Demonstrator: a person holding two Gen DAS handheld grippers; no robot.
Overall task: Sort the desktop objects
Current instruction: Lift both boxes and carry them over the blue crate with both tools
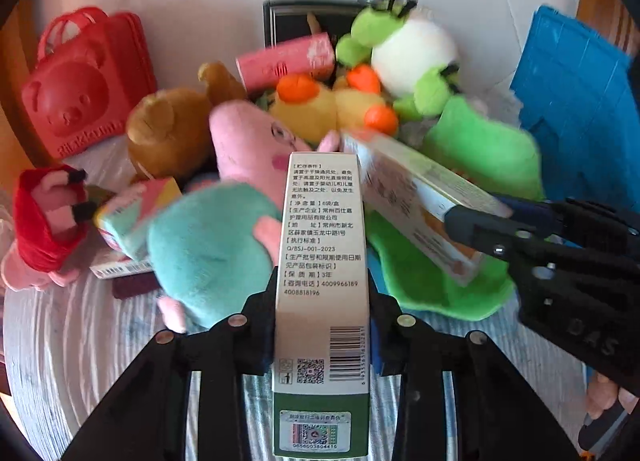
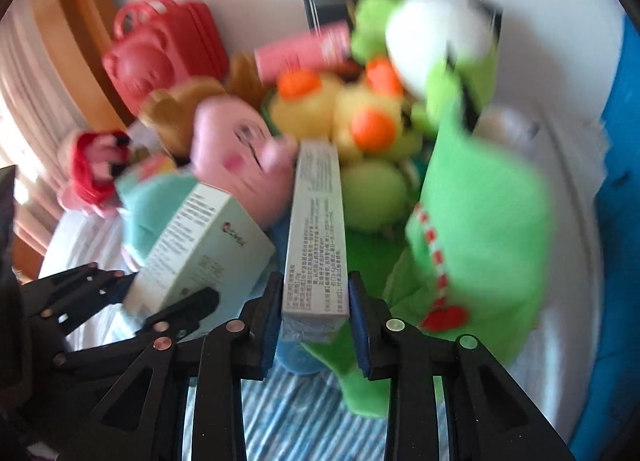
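Note:
My left gripper [image 1: 322, 345] is shut on a tall white and green box [image 1: 322, 261] with printed text and a barcode, held above the striped cloth. My right gripper [image 2: 314, 321] is shut on a long grey-white box [image 2: 316, 229]. In the left wrist view the right gripper [image 1: 480, 221] shows at the right, clamping that box [image 1: 408, 197]. In the right wrist view the left gripper [image 2: 168, 313] shows at the lower left with its box [image 2: 200, 249]. Both boxes hang in front of a pile of plush toys.
The pile holds a pink pig plush in a teal dress [image 1: 224, 221], a brown bear [image 1: 168, 129], yellow ducks [image 1: 332, 101], a green and white frog [image 1: 408, 49] and green cloth [image 1: 472, 189]. A red bear-shaped case [image 1: 84, 85] stands back left, a blue crate [image 1: 576, 101] at the right, a pink box [image 1: 284, 61] behind.

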